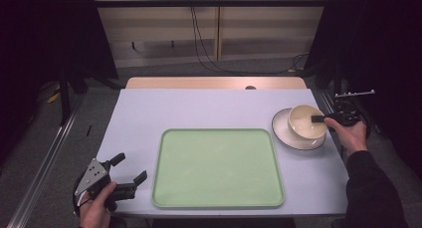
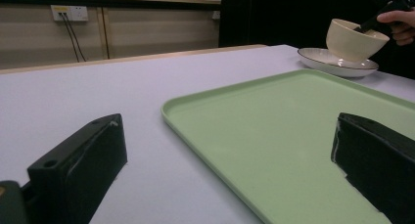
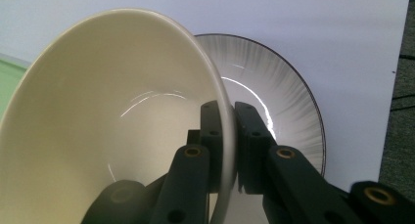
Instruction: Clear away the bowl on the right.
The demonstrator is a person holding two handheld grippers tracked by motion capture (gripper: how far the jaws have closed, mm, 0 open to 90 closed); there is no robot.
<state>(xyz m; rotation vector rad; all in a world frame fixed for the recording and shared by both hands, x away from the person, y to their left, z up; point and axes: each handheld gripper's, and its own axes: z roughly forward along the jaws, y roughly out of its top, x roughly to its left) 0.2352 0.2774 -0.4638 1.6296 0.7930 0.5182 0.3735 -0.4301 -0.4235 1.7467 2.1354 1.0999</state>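
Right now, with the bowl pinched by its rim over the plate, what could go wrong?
1. The right gripper holds the cream ceramic bowl by a thin stretch of rim only; tilted as it is, it could pivot or slip out.
2. The bowl sits just above the white dark-rimmed plate; a drop could chip either one.
3. On the way to the pale green plastic tray, its raised lip could catch the bowl's base.

- Left hand-held gripper [image 1: 128,169]: two blocky black jaws, a grey three-cornered plate with small holes on top.
- Right hand-held gripper [image 3: 230,136]: black linked jaw arms, brass-coloured pivot pins, small screw holes.
- Person's right arm: dark long sleeve [image 1: 370,193].
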